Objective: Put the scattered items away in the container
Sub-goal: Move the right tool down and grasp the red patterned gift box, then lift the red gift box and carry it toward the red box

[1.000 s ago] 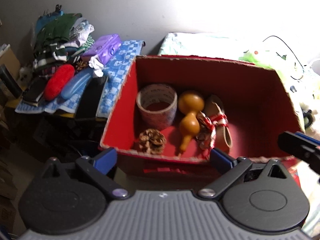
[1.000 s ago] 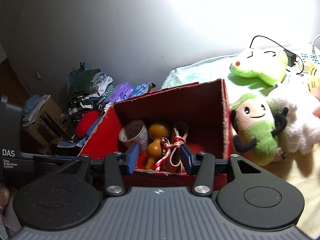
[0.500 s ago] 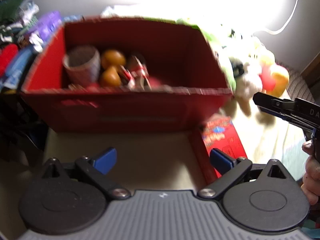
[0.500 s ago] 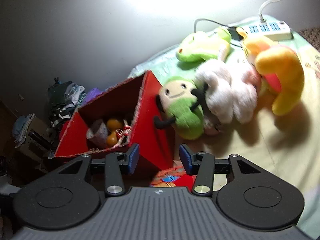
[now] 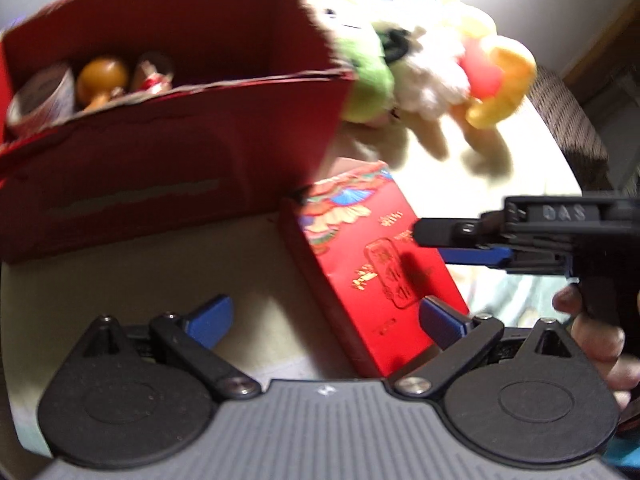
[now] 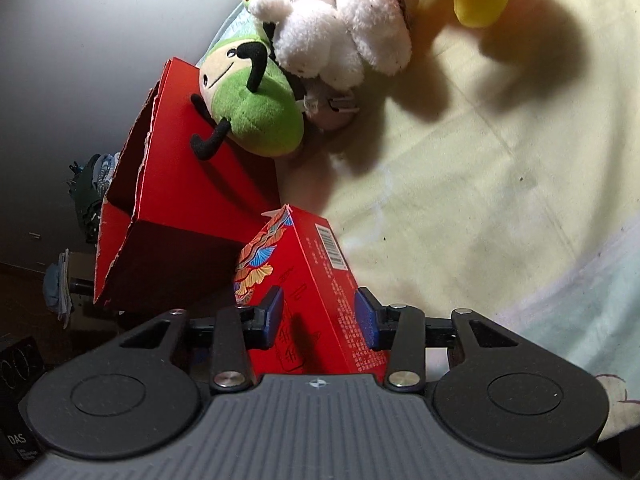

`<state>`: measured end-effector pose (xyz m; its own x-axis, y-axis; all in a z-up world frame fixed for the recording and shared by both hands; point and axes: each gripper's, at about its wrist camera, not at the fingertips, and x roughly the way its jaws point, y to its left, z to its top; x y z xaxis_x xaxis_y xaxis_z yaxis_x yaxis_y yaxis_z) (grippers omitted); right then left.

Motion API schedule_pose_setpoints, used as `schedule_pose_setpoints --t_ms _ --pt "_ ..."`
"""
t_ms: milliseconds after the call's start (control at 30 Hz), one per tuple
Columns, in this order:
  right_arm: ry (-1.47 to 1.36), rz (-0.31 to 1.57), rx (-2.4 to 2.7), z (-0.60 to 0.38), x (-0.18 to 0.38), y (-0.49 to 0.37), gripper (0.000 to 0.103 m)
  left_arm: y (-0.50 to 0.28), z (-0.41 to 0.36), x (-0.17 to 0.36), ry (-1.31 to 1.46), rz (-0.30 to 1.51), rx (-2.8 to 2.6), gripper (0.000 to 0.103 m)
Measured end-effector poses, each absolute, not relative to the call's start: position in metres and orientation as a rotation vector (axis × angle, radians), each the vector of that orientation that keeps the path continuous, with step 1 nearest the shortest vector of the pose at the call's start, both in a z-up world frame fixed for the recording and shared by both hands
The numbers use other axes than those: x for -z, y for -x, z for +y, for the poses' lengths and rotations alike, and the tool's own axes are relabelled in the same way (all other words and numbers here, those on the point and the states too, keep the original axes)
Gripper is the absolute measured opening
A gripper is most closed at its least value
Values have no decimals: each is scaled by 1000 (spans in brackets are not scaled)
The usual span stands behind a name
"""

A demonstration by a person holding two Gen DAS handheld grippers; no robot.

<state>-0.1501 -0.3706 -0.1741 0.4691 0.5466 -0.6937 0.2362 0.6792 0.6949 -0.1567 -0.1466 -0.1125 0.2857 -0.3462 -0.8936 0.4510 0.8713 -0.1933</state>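
Nearest in the right wrist view, the right hand-held gripper [image 6: 319, 318] stands open with its blue pads on either side of a red printed carton [image 6: 316, 292]; a gap shows at each pad, so nothing is clamped. That view shows the carton's barcode side and fan-pattern end, while the left wrist view shows its broad top face with gold lettering [image 5: 384, 264]. From the left wrist camera the right hand-held gripper [image 5: 460, 246] comes in from the right edge over the carton, one black finger above a blue pad, with the person's fingers [image 5: 596, 336] on its handle.

The left hand-held gripper [image 5: 326, 314] is wide open and holds nothing; its right pad sits at the carton's near edge, its left pad over the bare pale surface [image 5: 160, 280].

Just behind the carton is the red cardboard box [image 5: 160, 184], open at the top, and the carton's far corner is at the box's near right corner. Only the left wrist view looks inside, and it is blurred: a roll of tape [image 5: 44, 96], an orange gourd [image 5: 102, 80] and a red-and-white item beside it lie at the bottom. The right wrist view shows only the box's torn rim and outer walls [image 6: 180, 200].

Farther off, a green plush toy [image 6: 252, 112] leans against the box's right wall, with a white plush [image 6: 332, 28] touching it and a yellow plush [image 5: 504, 84] beyond, all on the pale yellow sheet [image 6: 500, 200]. At the far left of the right wrist view, a heap of clothes [image 6: 90, 192] stands against the grey wall.
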Motion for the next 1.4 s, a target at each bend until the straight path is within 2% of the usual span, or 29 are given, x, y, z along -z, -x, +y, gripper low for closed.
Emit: schedule_pose_setpoints --t_ms 333,600,667,900,1033,1200,1400 --pt "-817 1154 -358 -349 167 145 38 172 -174 123 -269 1116 629 99" --pt "-726 1144 -316 -335 172 136 39 161 -162 134 -172 1153 635 98" --pt "-732 1160 -326 -328 178 134 50 163 -165 134 -179 1135 637 98" --pt "-764 1159 -317 -339 172 139 49 170 -185 124 -250 1055 680 98" --pt "-783 1091 -267 -361 154 155 48 172 -202 111 -244 1008 750 98" --pt "-695 943 -245 -370 116 175 48 177 -226 80 -298 848 796 98" --pt "-673 746 -218 -379 82 173 48 166 -222 34 -248 719 832 98"
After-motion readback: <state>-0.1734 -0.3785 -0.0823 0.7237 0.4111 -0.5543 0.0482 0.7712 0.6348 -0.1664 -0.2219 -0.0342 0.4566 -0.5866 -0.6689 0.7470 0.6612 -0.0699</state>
